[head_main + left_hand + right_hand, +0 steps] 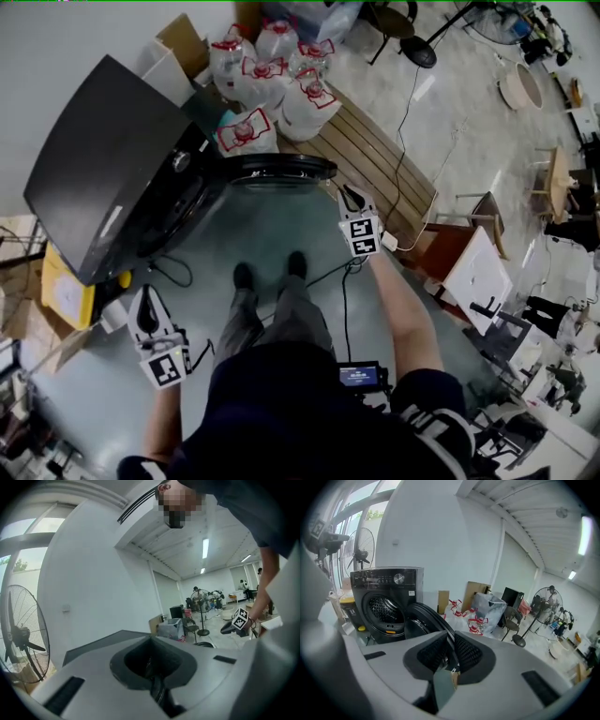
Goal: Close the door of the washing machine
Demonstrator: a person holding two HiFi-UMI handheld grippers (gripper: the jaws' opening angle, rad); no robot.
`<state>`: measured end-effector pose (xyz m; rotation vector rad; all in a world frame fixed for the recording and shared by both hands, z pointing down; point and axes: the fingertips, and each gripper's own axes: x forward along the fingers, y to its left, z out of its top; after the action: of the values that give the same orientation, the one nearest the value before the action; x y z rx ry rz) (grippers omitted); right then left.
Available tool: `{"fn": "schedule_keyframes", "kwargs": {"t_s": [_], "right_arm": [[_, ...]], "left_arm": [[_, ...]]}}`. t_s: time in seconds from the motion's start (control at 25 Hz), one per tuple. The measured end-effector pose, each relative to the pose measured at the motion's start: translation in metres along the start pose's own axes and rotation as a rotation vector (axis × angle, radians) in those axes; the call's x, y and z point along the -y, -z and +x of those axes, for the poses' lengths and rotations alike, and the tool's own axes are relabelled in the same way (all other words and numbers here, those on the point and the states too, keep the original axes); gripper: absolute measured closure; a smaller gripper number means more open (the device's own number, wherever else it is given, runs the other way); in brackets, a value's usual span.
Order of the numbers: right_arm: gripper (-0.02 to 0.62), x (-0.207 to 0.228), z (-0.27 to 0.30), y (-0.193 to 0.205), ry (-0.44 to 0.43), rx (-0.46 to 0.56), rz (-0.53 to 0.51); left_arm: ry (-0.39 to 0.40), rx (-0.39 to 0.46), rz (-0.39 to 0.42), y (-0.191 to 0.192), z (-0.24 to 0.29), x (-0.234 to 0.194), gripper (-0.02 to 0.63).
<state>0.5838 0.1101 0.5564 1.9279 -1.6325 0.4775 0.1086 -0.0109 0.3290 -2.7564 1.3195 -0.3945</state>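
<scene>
"While the person stands facing the washing machine (103, 169) in the head view, where is its door (281, 172)?"

"Swung fully open, seen edge-on, jutting from the machine's front ahead of the person's two shoes (244, 275). One machine, one door. Beyond the door five water jugs (307, 103) can be counted, though they overlap."

"And the two tools?"

"The right gripper (349, 194) sits just beside the door's free edge. The left gripper (146, 309) hangs well apart from the door, near the machine's nearest corner."

"What does the left gripper view add?"

"Its jaws are pressed together with nothing between them, aimed up at a white wall (93, 573). One big fan (21, 637) stands at the left, and the right gripper shows small at the far right."

"The right gripper view?"

"Its jaws stand a narrow gap apart, gripping nothing. The door's rim lines up with that gap — whether it touches a jaw cannot be told. Past the door, the round drum opening (384, 610) is uncovered."
</scene>
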Motion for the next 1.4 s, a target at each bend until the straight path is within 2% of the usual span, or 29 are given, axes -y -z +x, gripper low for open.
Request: {"fn": "schedule_keyframes", "kwargs": {"t_s": [0.28, 0.56, 1.24, 1.4], "right_arm": [[0.518, 0.006, 0.015, 0.016, -0.033, -0.003, 0.012], [0.450, 0.009, 0.030, 0.027, -0.075, -0.009, 0.022], [0.374, 0.022, 0.067, 0.058, -0.130, -0.042, -0.035], [0.373, 0.025, 0.080, 0.065, -0.141, -0.049, -0.063]], "left_arm": [[-0.014, -0.020, 0.031, 0.001, 0.005, 0.012, 0.581], [-0.014, -0.044, 0.056, 0.004, 0.004, 0.021, 0.581], [-0.030, -0.099, 0.098, 0.018, 0.014, 0.032, 0.581], [-0.039, -0.117, 0.107, 0.024, 0.015, 0.033, 0.581]]}}
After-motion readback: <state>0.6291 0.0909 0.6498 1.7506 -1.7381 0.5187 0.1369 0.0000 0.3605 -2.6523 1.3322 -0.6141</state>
